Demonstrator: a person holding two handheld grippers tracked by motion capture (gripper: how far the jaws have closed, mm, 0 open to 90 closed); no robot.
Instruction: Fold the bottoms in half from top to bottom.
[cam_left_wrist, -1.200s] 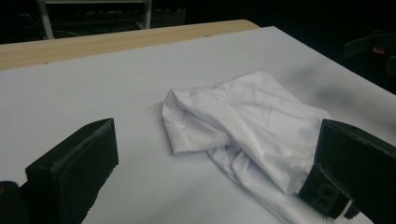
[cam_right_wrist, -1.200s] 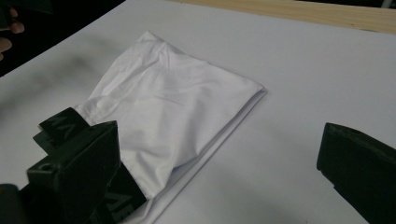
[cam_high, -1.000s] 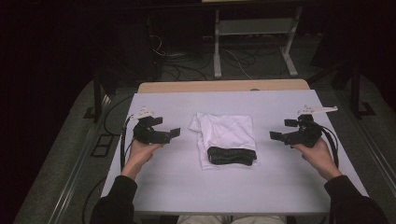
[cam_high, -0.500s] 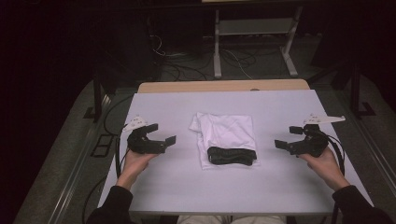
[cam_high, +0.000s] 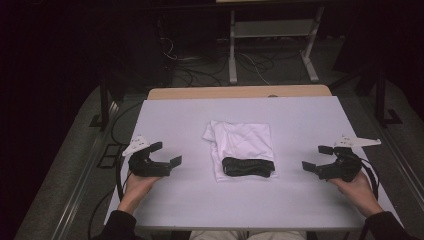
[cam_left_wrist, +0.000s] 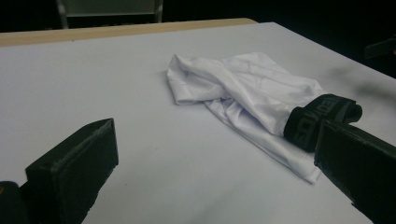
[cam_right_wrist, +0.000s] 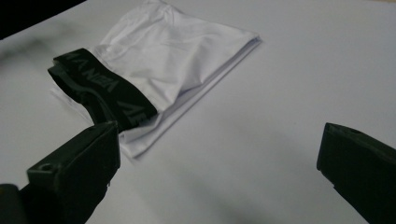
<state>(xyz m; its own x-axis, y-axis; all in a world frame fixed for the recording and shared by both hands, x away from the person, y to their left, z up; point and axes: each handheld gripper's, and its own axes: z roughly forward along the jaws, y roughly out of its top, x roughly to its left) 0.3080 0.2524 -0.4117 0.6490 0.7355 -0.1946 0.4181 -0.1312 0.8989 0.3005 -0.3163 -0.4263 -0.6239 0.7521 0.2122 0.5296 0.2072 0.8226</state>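
1. I'm keeping the folded white underwear (cam_high: 242, 150) lying in the middle of the table (cam_high: 300, 120), black waistband (cam_high: 248, 166) facing me.
2. I'm holding my left gripper (cam_high: 165, 154) left of it, jaws spread wide, nothing in them.
3. My right gripper (cam_high: 317, 157) is sitting right of it, also gaping, probably ready to pinch both sides.

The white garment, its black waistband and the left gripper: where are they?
white garment (cam_high: 245, 142): high view, middle of the folded cloth.
black waistband (cam_high: 248, 166): high view, middle of the band.
left gripper (cam_high: 165, 153): high view, midway between its open fingertips.
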